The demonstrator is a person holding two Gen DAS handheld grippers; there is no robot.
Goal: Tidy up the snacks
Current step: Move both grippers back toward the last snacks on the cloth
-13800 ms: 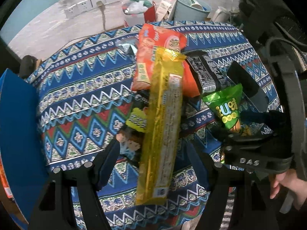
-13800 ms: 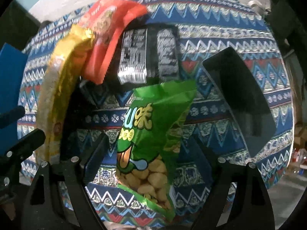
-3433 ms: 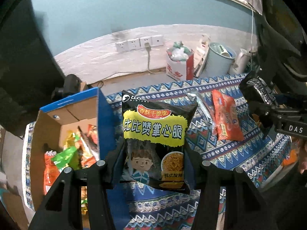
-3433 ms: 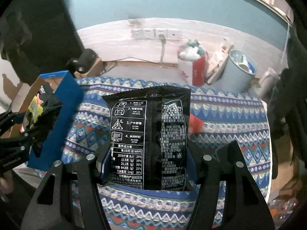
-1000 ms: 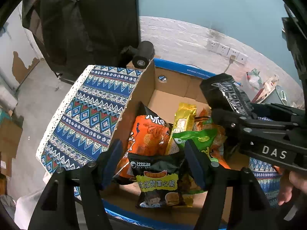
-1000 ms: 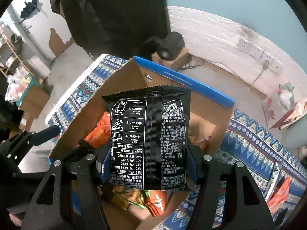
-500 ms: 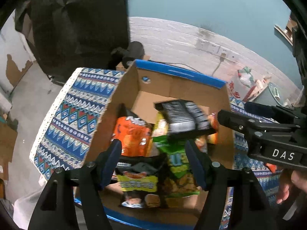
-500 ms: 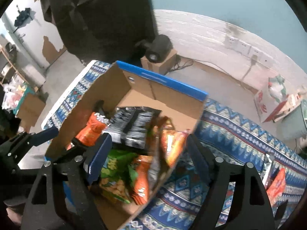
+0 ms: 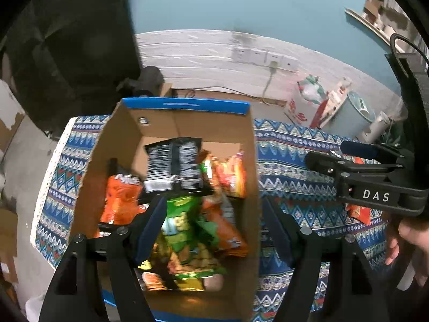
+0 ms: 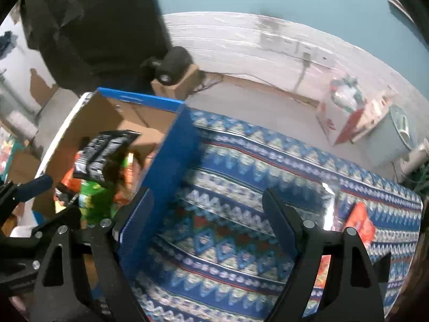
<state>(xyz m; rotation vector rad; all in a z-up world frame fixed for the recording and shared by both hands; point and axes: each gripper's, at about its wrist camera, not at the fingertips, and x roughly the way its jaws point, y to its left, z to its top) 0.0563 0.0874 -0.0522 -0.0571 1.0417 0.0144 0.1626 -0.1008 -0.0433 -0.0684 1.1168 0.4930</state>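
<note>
An open cardboard box (image 9: 185,107) with a blue rim holds several snack packets. A black packet (image 9: 174,163) lies on top, over an orange one (image 9: 120,198), a green one (image 9: 185,222) and more orange ones (image 9: 230,174). My left gripper (image 9: 214,225) hovers over the box, its jaws opening with nothing pressed between them. My right gripper (image 10: 210,214) stands open and empty over the patterned cloth (image 10: 241,187), just right of the box's blue wall (image 10: 166,161). An orange packet (image 10: 359,222) and a silvery packet (image 10: 328,206) lie on the cloth at the right.
The right gripper's body (image 9: 375,179) and a hand (image 9: 407,236) fill the right of the left wrist view. On the floor behind stand a white and red carton (image 9: 303,110) and a pale bucket (image 9: 354,112). A black object (image 10: 174,64) rests on a small box.
My right gripper let go of the black packet, which now lies in the box on the other snacks. Both grippers have moved to the right, the right one out over the cloth.
</note>
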